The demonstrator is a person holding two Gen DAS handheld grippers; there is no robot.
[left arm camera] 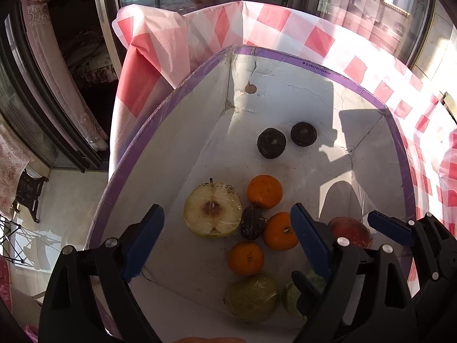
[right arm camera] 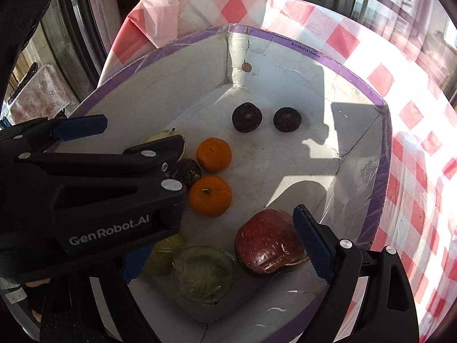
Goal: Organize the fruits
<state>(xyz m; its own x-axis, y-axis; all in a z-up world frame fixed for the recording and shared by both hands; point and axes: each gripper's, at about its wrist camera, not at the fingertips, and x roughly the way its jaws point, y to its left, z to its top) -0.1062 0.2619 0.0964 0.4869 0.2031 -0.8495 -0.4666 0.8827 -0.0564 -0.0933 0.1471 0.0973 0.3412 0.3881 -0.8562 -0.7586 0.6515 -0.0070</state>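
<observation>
Left gripper (left arm camera: 228, 237): jaws spread wide, blue pads clear of everything, poised over the near half of the box and grasping nothing.
Right gripper (right arm camera: 217, 243): jaws likewise parted, nothing clamped; its right pad stands just beside the red apple (right arm camera: 270, 243), contact uncertain.
Box (left arm camera: 342, 74): white cardboard, purple-taped rim, cracked walls, standing on a red-and-white checked cloth (left arm camera: 314, 37). It contains all the fruit.
Nearest: two greenish film-wrapped fruits (left arm camera: 252, 297) lying side by side (the right one partly hidden behind a gripper finger in the left wrist view), with the red apple to their right.
Middle: three oranges (left arm camera: 265, 191) clustered round a small dark shrivelled fruit (left arm camera: 252, 223); a halved pear in film (left arm camera: 212, 213), cut face up, just left of that cluster.
Farthest: two dark round fruits (left arm camera: 271, 143), near each other and well apart from the rest.
Beyond: window frames and curtains.
</observation>
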